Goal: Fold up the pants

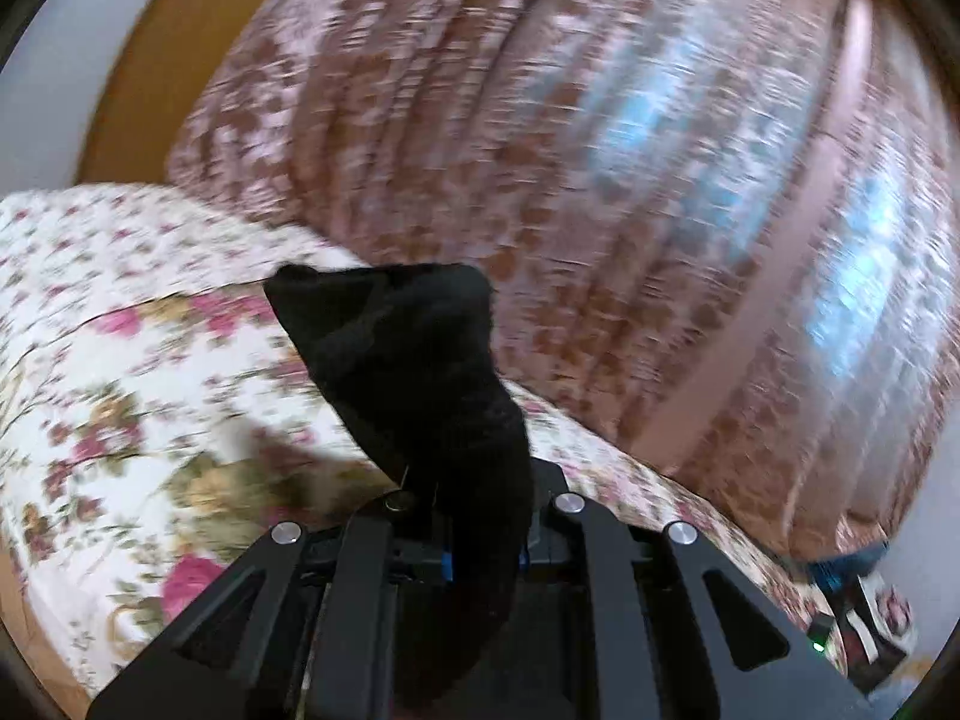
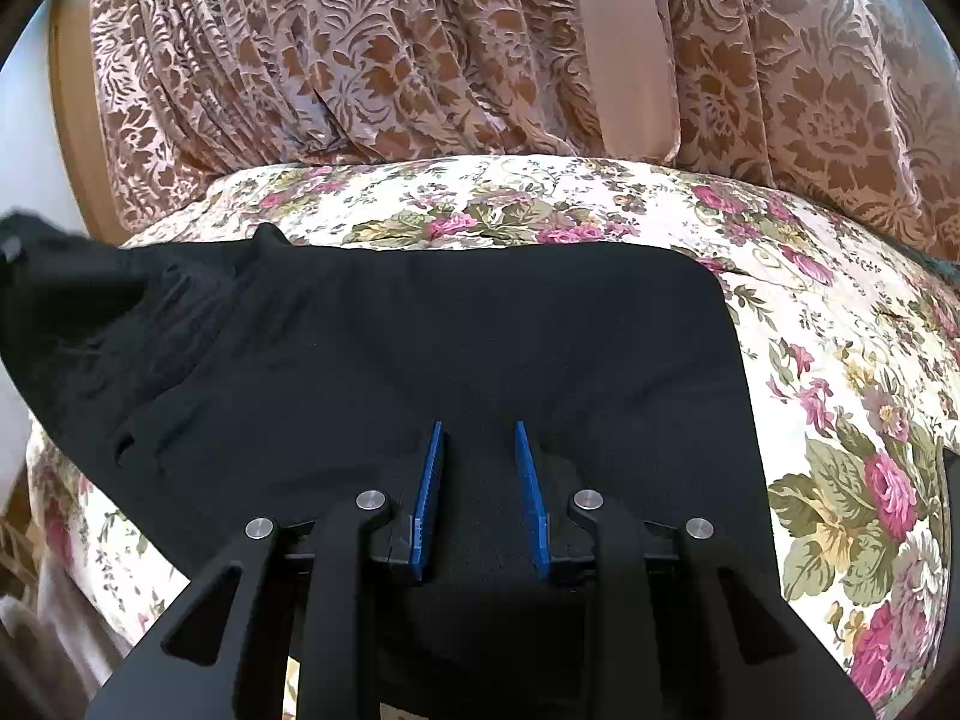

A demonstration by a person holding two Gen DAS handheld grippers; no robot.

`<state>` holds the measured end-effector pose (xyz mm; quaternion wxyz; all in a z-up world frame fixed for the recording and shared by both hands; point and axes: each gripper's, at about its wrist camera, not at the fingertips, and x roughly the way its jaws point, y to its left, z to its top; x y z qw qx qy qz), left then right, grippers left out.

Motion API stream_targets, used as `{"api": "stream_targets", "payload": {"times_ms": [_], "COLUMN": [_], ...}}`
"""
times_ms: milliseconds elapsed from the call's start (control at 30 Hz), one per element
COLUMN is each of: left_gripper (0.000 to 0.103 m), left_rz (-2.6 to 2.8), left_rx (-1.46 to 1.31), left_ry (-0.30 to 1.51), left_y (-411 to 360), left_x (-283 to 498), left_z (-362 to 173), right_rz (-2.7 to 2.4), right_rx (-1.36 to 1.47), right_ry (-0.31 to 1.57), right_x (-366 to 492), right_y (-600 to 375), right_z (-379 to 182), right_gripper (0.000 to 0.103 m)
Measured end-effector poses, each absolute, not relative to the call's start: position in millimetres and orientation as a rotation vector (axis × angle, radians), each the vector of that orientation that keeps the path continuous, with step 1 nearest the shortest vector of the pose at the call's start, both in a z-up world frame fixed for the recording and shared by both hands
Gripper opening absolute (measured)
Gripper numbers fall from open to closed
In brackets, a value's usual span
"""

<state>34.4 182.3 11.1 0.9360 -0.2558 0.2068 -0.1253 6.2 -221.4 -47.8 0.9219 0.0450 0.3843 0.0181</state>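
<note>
The black pants [image 2: 420, 348] lie spread on a bed covered by a floral bedspread [image 2: 840, 372], their long axis running left to right across the right wrist view. The right-hand end finishes in a straight edge with a rounded far corner, flat on the bedspread; the left-hand end rises off the bed and gathers into wrinkles toward the left edge of that view. The right gripper [image 2: 480, 480] sits over the near middle of the pants, its blue pads [image 2: 429, 492] apart with black cloth showing in the gap between them; whether the pads press on the cloth cannot be told. In the left wrist view, which is blurred, the left gripper [image 1: 480, 552] is clamped on a bunch of the pants [image 1: 420, 372]: the cloth comes up from between the jaws, hides most of the blue pads, and stands away from the gripper toward a flat, squared-off end that points up and slightly left. That lifted end hangs above the bedspread [image 1: 120, 360] and throws a shadow on it. Behind the bed hangs a brown patterned curtain [image 2: 420, 48], its folds running top to bottom, with a plain pale band [image 2: 630, 48] down it. A wooden frame [image 1: 162, 60] shows at the upper left beside a white wall.
</note>
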Motion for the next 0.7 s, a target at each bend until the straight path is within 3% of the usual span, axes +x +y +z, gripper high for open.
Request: {"api": "stream_targets", "payload": {"times_ms": [333, 700], "left_gripper": [0.013, 0.014], "left_rz": [-0.494, -0.69], "left_rx": [-0.356, -0.211], "left_ry": [0.42, 0.582], "left_y": [87.7, -29.6], "left_x": [16.9, 20.5], "left_z": [41.7, 7.2], "right_rz": [0.08, 0.023], "right_rx": [0.231, 0.341], "right_ry": [0.786, 0.668], "right_x": [2.9, -22.8], "right_y": [-236.3, -273.7], "right_z": [-34.9, 9.8], "right_gripper": [0.024, 0.024]}}
